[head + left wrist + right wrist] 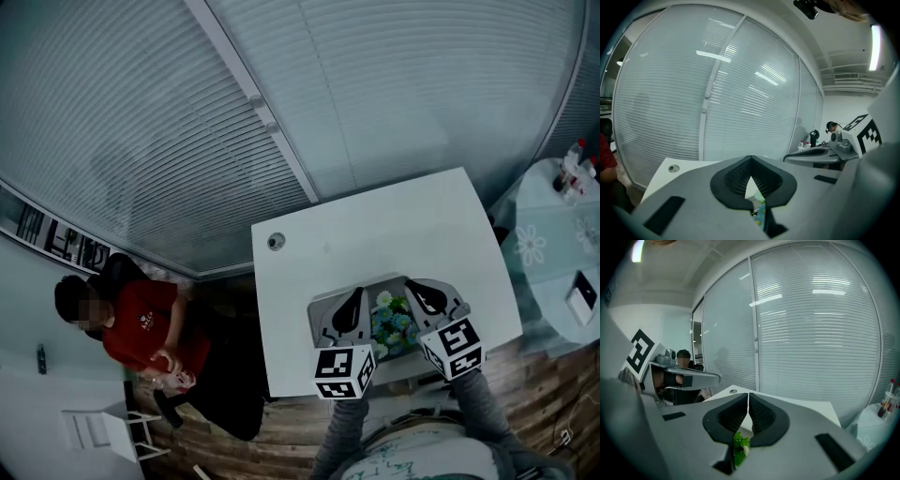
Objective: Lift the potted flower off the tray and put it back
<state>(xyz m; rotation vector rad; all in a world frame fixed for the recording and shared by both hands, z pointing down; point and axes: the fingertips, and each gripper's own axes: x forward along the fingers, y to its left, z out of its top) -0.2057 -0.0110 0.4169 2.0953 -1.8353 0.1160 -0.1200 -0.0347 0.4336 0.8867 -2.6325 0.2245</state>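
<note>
The potted flower (392, 323), with blue and white blooms and green leaves, stands on a grey tray (320, 312) at the near edge of the white table (375, 220). My left gripper (357, 296) hovers just left of the flowers, jaws shut with nothing between them. My right gripper (412, 286) hangs just right of them, also shut and empty. In the left gripper view the closed left gripper (750, 161) hides most of the flower (760, 212), which peeks out below. The right gripper view shows the closed right gripper (748, 398) above a few green leaves (739, 446).
A cable grommet (275, 242) sits at the table's far left corner. A person in a red shirt (141, 323) sits on the floor side to the left. A round table (553, 253) with bottles stands at the right. Blinds cover the glass wall behind.
</note>
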